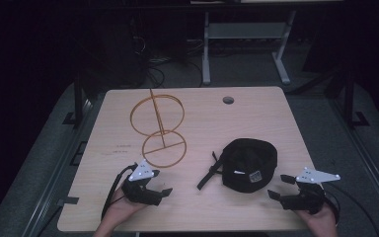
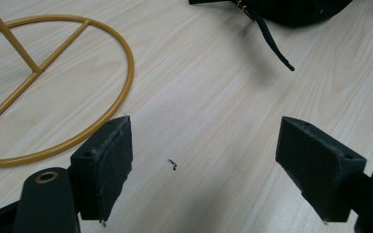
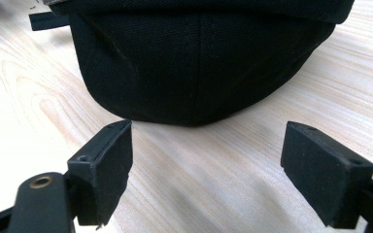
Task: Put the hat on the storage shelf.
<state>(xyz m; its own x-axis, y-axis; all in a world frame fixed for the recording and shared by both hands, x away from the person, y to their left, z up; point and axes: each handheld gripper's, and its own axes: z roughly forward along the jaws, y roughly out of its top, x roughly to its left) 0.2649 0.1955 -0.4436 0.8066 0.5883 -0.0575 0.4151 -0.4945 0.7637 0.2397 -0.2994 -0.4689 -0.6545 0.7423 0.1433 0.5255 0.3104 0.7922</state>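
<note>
Both grippers rested on the table [image 1: 276, 106] with jaws wide and empty, the right gripper [image 1: 279, 187] aimed at the black cap [image 1: 249, 163] just ahead, seemingly to grasp it, the left gripper [image 1: 162, 185] waiting beside the gold wire stand [image 1: 160, 131].

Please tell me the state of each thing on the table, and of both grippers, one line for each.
Black cap: lying on the table, strap trailing out to its left, not held.
Gold wire stand: upright on its round base, nothing hanging on it.
Left gripper: fingers open, empty, between stand and cap.
Right gripper: fingers open, empty, facing the cap without touching it.
</note>
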